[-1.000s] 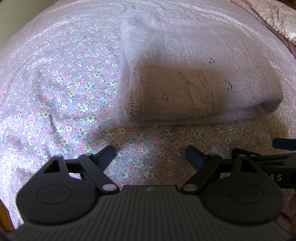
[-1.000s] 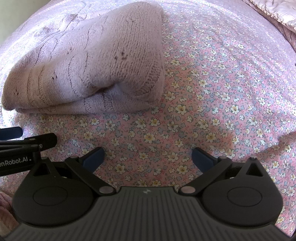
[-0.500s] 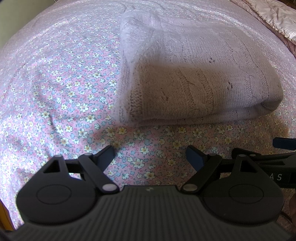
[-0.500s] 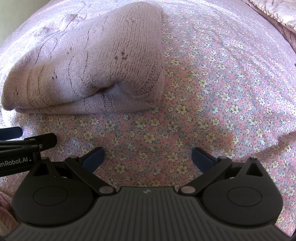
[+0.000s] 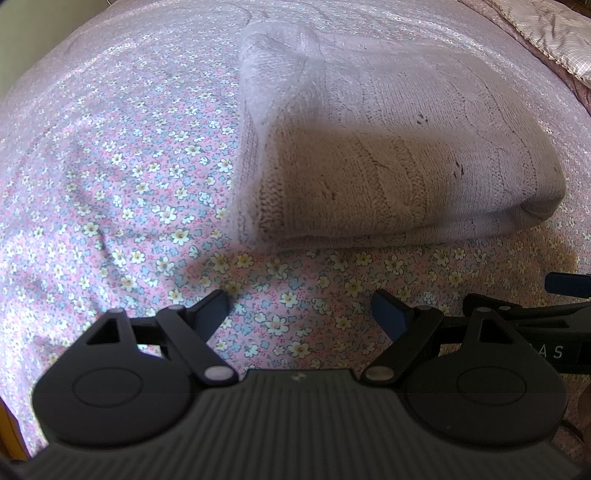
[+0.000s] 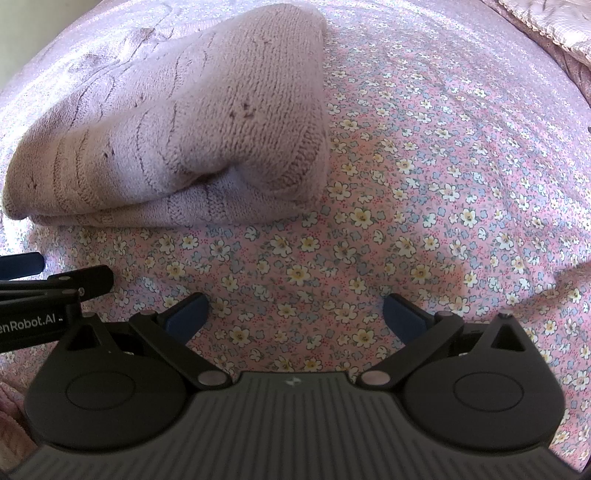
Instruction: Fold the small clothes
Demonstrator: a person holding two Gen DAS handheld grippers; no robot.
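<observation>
A pale lilac knitted sweater [image 5: 399, 158], folded into a thick rectangular bundle, lies on a pink bedsheet printed with small yellow, white and blue flowers [image 5: 122, 192]. In the left wrist view the bundle sits ahead of the gripper and to the right of centre, its folded edge running along the near side and its rounded corner at the right; part of its near face is in shadow. In the right wrist view the same sweater [image 6: 177, 122] lies ahead and to the left, with the stacked layers visible along its near edge and a ribbed hem curling at the right corner.

The left gripper [image 5: 299, 306] hangs above the bare sheet just short of the sweater, its two blue-tipped fingers [image 5: 388, 314] spread wide with only floral fabric between them. The right gripper [image 6: 295, 314] is likewise over bare sheet [image 6: 424, 166], fingers [image 6: 184, 314] wide apart and holding nothing. Neither gripper touches the sweater. Each gripper shows at the edge of the other's view, side by side. A quilted cream cover with a scalloped edge [image 5: 546, 33] lies at the far right corner of the bed
</observation>
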